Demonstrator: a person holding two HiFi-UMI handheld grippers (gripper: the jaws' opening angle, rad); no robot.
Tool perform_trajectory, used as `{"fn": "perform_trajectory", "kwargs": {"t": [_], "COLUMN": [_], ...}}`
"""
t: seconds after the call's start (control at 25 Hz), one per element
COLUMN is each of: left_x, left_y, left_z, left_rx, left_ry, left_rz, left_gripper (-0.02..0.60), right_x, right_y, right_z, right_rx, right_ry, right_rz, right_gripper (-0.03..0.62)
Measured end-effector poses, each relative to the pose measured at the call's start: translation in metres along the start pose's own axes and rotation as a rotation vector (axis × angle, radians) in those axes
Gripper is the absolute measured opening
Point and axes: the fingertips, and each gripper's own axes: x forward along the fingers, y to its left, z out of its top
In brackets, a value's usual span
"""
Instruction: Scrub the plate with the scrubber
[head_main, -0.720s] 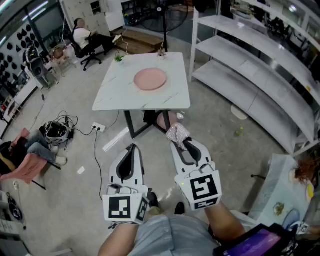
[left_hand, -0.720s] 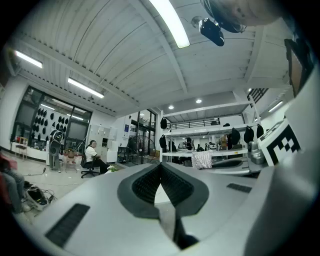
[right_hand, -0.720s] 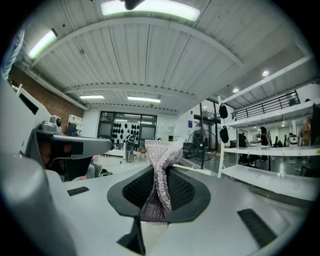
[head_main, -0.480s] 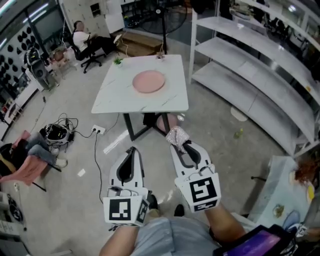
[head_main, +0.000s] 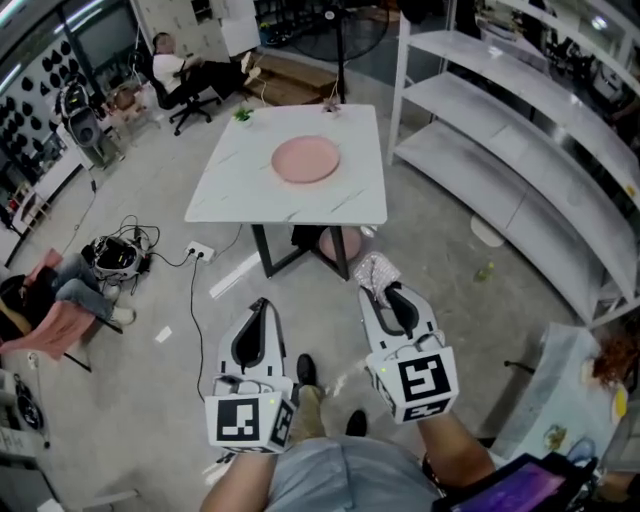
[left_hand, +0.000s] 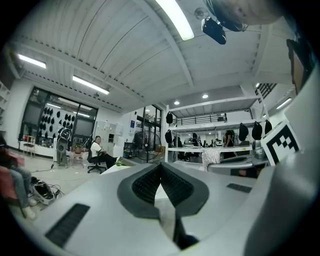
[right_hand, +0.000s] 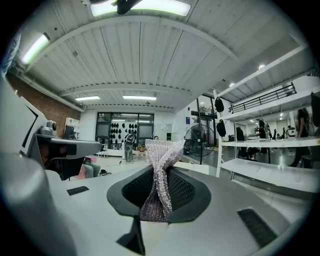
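Since the plate (head_main: 306, 160) lies on the counter (head_main: 240, 190) at the upper middle of the head view, well apart from both tongs, the step is probably the approach: carry the scrubber (right_hand: 159, 170) over without loosening it. The right tongs (head_main: 378, 285) clamp it, pointing up-frame; the left tongs (head_main: 262, 304), lower left and roughly parallel, are closed on nothing

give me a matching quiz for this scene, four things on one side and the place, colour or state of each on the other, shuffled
Things:
1. pink plate
2. silver mesh scrubber
3. left gripper
4. table

Descriptions:
A. jaws together, nothing between them
B. white, marbled top
C. clamped in the right gripper
D. lies on the tabletop

Pairs: 1-D, 2-C, 3-A, 4-B
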Motion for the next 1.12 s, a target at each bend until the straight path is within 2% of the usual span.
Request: {"fn": "perform_trajectory", "kwargs": {"t": [0.32,0.52,0.68,0.88,1.12], "left_x": [0.088,0.170,0.226,0.271,0.308], "left_y": [0.075,0.123,0.154,0.173,0.173], "left_z": [-0.021,-0.010,0.007,0.012,-0.012], "left_rx": [-0.031,-0.005,0.001,-0.005,-0.024], "left_ry": [0.030,0.025,0.008,0.004,0.065], "left_rz": [0.002,-0.033,-0.072,-0.122,-0.164], "left_gripper": [0.008,0.008,0.008,0.008,0.008], "right_x": [0.107,0.201,0.253,0.289,0.311], "right_y": [-0.006,-0.019,-0.030,-0.045,-0.075], "right_z": [-0.016,-0.001,0.022,0.037,0.032], "right_rx": [0.005,-0.011,-0.019,-0.036,-0.021], "right_ry": [0.063,0.070,0.051,0.018,0.051], "right_rz": [0.009,0.000,-0.035,-0.094,-0.140], "right_gripper": [0.100,0.100,0.100,0.099,0.100]}}
